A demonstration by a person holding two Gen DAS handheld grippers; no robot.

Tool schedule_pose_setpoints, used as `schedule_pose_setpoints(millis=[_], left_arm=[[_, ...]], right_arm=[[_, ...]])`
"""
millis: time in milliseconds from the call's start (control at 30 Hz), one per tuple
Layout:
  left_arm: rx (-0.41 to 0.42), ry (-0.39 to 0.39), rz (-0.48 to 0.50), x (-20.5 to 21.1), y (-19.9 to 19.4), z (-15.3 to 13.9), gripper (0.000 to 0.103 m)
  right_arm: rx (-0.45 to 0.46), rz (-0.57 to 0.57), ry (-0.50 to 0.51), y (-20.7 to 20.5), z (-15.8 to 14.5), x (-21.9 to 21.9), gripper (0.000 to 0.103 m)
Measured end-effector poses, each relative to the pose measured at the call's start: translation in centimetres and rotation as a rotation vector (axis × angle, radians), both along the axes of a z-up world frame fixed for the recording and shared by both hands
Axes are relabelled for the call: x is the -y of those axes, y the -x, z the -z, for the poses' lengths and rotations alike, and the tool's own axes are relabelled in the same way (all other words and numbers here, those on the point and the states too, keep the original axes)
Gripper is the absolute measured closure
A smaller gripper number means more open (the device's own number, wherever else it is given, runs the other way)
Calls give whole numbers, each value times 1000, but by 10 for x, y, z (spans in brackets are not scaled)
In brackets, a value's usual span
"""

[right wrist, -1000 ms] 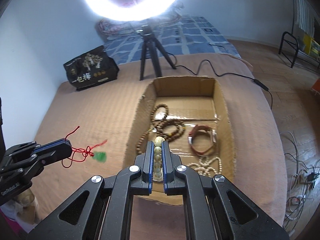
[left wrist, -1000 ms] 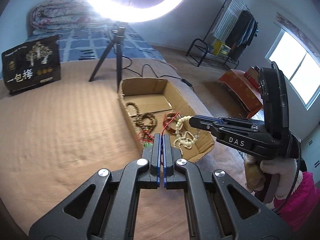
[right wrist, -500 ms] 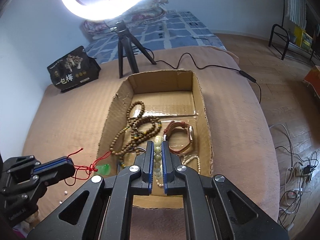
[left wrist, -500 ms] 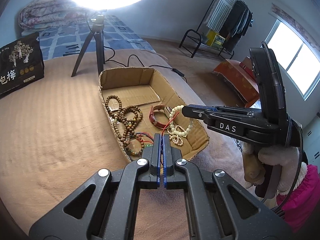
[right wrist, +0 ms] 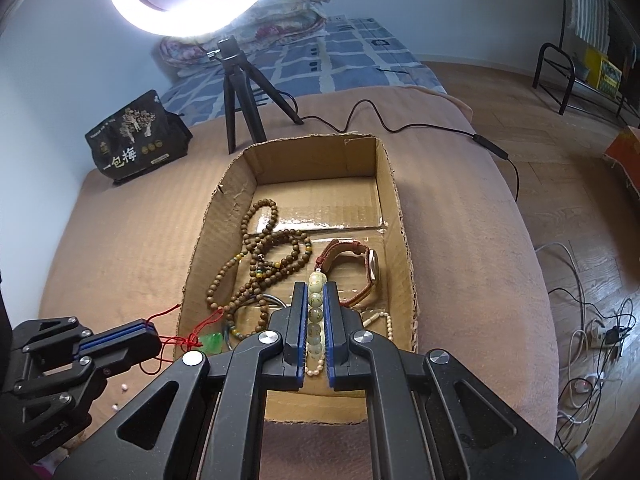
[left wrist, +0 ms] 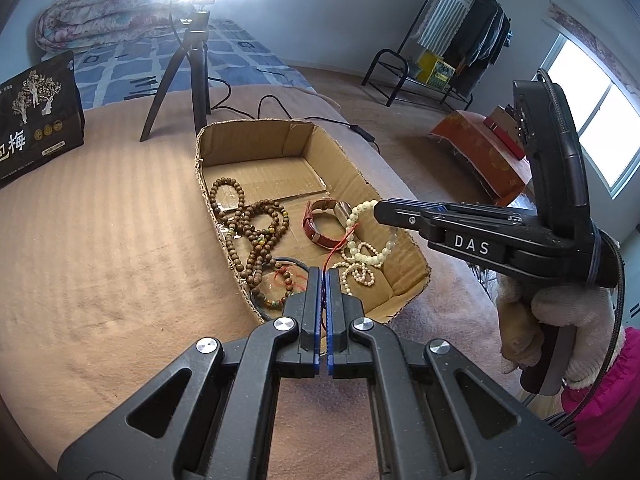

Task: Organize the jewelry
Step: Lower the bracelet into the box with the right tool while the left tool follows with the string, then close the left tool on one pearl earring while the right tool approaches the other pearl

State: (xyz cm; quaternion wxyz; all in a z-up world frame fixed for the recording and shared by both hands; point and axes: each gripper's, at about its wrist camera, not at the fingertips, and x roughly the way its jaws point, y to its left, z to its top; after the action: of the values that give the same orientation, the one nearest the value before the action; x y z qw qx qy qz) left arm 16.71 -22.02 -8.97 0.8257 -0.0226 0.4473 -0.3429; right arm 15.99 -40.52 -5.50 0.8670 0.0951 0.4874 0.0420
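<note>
1. The left gripper (left wrist: 323, 276) has its jaws pressed together on a thin red cord (left wrist: 340, 245) that carries a small green pendant (right wrist: 211, 340). The pendant hangs just outside the near left corner of the open brown cardboard box (right wrist: 394, 184). The cord is limp and very light, so it will probably swing and snag on the box wall. Holding close to the knot by the pendant looks the steadier choice.

2. The right gripper (right wrist: 315, 296) is clamped on a pale green, round-beaded bracelet (right wrist: 315, 312), which hangs over the near right part of the box. The beads look hard, smooth and likely slippery, strung on something slack. They seem best pinched across the beads themselves, as now, and lowered gently in case they chip.

3. Below it, against the near right wall, lies a string of small cream pearls (left wrist: 360, 270), fine and prone to tangling.

4. Mid-box rests a brown leather-strap watch (right wrist: 352, 266), semi-stiff. The strap seems a safer hold than the face.

5. Along the left wall, long strands of brown wooden prayer beads (right wrist: 276, 256) lie coiled and overlapping, so lifting one may drag the others.
</note>
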Motion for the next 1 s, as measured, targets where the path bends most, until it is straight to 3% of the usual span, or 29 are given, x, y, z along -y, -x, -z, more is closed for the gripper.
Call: schedule_pose_setpoints(millis=[267,433,1000], left_arm=[[-10,-16,-7,-1,-3,1,103],[-19,-32,-9,-2,-4,4,103],[41,-79,-42,-35,9,-10,103]], right_arm=[[-9,17,14,-1,4,1,96],[7,25,18,0,1,3,74],[42,8,-3,18,-14,-6,73]])
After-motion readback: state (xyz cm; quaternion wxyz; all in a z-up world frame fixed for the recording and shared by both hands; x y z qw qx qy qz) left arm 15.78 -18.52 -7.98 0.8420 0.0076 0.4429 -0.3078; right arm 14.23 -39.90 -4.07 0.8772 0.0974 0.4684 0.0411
